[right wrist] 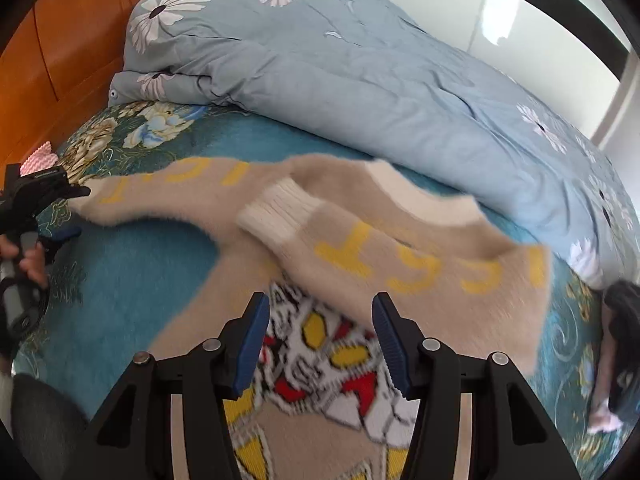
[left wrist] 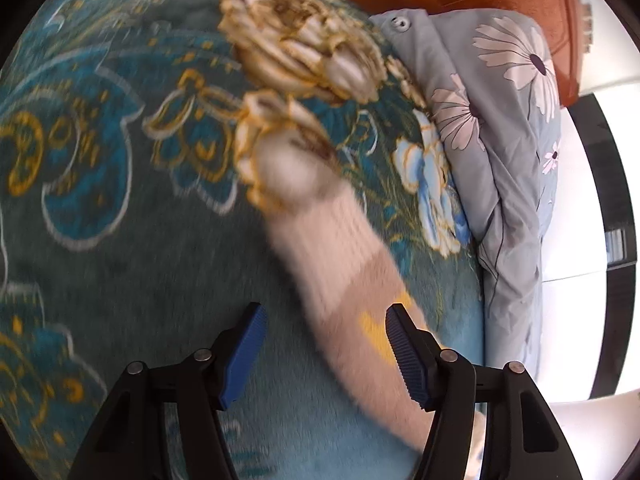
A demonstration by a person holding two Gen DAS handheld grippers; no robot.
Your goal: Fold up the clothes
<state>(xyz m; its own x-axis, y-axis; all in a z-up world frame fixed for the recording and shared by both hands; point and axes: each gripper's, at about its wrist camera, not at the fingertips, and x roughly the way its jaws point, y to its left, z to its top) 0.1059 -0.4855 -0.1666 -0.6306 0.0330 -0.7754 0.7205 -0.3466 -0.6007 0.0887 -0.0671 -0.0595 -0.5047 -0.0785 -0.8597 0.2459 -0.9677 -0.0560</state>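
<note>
One beige sweater (right wrist: 360, 264) lies on the bed (right wrist: 132, 280), one sleeve (right wrist: 304, 216) folded across it; one blue quilt (right wrist: 360, 88) beyond. Left gripper (left wrist: 324, 354) and right gripper (right wrist: 320, 344) both gape, empty.

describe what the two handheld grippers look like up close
Both match: the left gripper and right gripper have black angular linkage arms with round silver pivot pins, ending in fingers faced with ribbed blue pads. No cables or markings show.
</note>
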